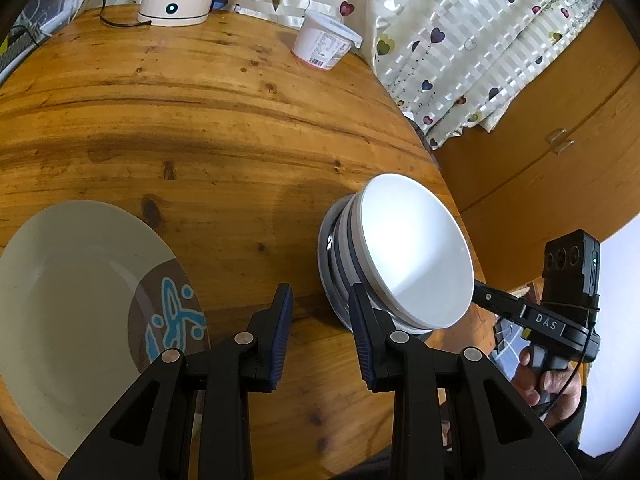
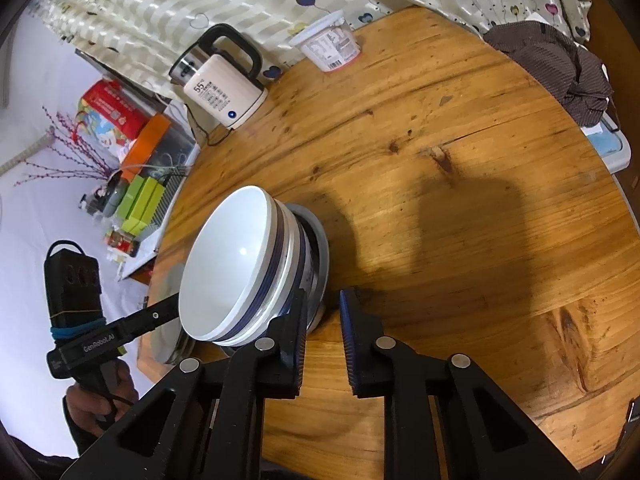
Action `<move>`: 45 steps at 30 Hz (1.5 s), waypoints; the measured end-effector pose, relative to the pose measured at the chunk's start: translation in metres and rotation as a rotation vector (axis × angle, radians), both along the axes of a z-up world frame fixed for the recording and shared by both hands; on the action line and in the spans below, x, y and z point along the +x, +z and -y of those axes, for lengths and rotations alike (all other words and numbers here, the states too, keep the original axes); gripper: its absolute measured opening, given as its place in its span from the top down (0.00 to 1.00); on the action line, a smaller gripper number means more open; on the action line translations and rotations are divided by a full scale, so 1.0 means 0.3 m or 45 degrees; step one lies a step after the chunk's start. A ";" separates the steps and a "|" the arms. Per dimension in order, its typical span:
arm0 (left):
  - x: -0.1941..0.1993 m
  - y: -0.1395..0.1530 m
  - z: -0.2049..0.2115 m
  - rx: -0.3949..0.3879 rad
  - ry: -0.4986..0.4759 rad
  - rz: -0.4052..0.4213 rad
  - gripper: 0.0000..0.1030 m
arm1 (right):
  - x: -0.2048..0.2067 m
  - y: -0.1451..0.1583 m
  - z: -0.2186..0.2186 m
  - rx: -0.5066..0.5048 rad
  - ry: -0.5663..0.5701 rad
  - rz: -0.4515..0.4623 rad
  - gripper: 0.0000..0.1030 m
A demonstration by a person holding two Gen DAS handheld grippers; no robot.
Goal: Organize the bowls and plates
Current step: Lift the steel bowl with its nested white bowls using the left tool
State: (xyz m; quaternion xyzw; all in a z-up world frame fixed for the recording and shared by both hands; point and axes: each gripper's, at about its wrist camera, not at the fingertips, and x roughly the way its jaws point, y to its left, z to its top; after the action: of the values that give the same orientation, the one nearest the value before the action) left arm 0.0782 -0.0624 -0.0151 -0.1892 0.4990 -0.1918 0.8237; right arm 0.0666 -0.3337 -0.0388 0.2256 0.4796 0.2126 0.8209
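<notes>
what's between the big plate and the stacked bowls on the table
Only bare table, plus the left gripper hanging over that gap; the left wrist view shows plate and bowls apart.

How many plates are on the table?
1 plain to see: a big plate with a blue drawing, left of the bowl stack. Under that stack sits something flat with a rim, maybe another plate; I can't tell.

Brightness: even, fairly bright indoor light in both views
Glare: white sheen washes the inside of the white blue-banded ceramic bowl (image 1: 416, 252)
Shadows: broad soft dark patches on the round varnished wooden tabletop (image 2: 460, 160), right wrist view
Distortion: strong fisheye bending, black corners
Focus: centre sharp, edges slightly soft
</notes>
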 end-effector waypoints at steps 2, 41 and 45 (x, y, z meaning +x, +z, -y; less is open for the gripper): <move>0.004 -0.005 0.002 -0.002 -0.001 -0.007 0.71 | 0.005 -0.003 -0.002 -0.001 0.004 -0.004 0.86; 0.050 -0.067 0.002 -0.188 -0.111 -0.072 0.90 | 0.049 -0.041 0.030 0.142 0.069 -0.054 0.93; 0.057 -0.072 0.001 -0.207 -0.117 -0.062 0.91 | 0.048 -0.037 0.029 0.136 0.069 -0.049 0.93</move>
State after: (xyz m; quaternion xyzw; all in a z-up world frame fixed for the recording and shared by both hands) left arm 0.0952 -0.0626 -0.0368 -0.2368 0.5097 -0.2647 0.7836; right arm 0.0811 -0.3425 -0.0499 0.2599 0.4892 0.2556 0.7923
